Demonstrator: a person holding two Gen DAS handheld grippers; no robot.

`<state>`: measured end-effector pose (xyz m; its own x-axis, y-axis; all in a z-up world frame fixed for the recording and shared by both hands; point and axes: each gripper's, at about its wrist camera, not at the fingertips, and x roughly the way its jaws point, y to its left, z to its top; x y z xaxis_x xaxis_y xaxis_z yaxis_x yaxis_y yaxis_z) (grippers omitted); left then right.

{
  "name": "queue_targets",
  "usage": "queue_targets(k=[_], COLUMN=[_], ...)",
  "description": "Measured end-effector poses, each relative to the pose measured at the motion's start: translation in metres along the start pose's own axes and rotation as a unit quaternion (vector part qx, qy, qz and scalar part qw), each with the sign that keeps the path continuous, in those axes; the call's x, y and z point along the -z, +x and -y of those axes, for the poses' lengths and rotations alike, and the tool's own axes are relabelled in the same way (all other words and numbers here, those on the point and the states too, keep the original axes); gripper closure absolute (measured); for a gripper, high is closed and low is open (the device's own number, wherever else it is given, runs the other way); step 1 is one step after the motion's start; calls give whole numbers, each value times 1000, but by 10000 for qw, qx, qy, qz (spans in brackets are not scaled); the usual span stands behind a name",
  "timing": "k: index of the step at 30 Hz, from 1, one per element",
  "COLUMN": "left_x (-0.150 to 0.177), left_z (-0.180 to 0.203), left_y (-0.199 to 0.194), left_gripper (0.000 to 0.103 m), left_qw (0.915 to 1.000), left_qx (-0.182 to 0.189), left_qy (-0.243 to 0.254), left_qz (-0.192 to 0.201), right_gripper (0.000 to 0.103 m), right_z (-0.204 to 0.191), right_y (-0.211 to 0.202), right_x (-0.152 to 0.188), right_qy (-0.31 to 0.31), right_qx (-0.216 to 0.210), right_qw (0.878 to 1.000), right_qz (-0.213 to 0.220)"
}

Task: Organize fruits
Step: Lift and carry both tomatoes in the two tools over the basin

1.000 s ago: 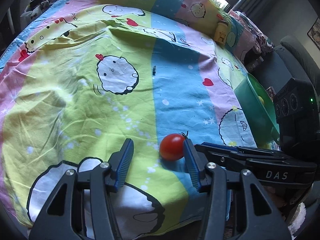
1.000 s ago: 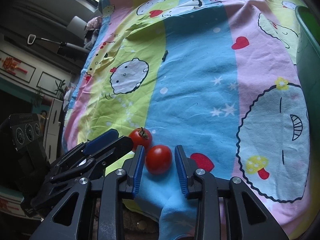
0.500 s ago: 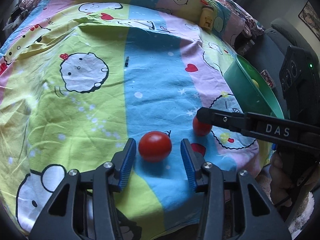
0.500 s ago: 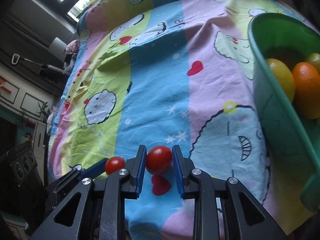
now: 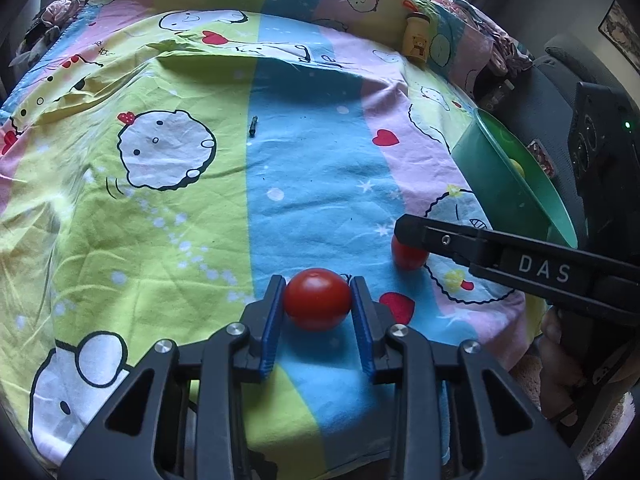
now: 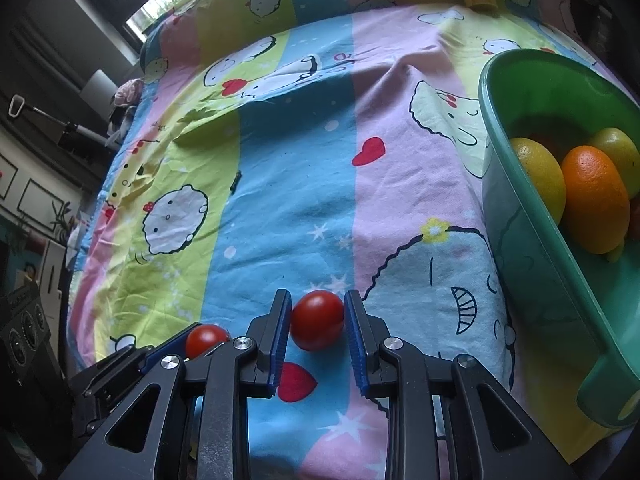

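Over the bedsheet point(image 5: 320, 184) I've got a tomato per side: left gripper point(image 5: 318, 304) clamped on one tomato point(image 5: 317, 298), right gripper point(image 6: 316, 320) pinching another tomato point(image 6: 317, 319), both lifted w/ green bowl point(image 6: 532, 240) nearby for dropping.

Cartoon bedsheet and small bystanders

A striped cartoon-print sheet point(image 5: 168, 200) fills the frame; a small dark pen-like stick point(image 5: 253, 125) lies at upper centre, and a yellow bear-printed jar point(image 5: 416, 42) stands at upper right.

Both wrist cameras are looking forward, low and close over the bedsheet point(image 5: 312, 168), sharing the green basin point(image 6: 532, 240) on its right edge.
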<state>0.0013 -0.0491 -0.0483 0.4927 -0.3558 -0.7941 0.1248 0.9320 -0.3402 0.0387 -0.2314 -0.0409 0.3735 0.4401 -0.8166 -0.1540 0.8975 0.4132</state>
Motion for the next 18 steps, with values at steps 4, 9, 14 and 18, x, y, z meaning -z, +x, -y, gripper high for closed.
queue_targets(k=[4, 9, 14, 18], left_x=[-1, -7, -18, -31], left_z=[2, 9, 27, 49], left_y=[-3, -10, -20, -28], left_gripper=[71, 71, 71, 71], left_qw=[10000, 9997, 9981, 9961], left_qx=[-52, -126, -286, -256], left_qy=[7, 68, 227, 404], left_qz=[59, 207, 486, 745], right_gripper=[75, 75, 75, 75], right_z=[0, -2, 7, 17], right_y=[9, 8, -15, -50], right_x=[2, 1, -8, -15], right_qy=[49, 1, 137, 218], right_qx=[-181, -43, -143, -315], right_qw=[9996, 9999, 9996, 9966], right_qz=[-213, -117, 205, 723])
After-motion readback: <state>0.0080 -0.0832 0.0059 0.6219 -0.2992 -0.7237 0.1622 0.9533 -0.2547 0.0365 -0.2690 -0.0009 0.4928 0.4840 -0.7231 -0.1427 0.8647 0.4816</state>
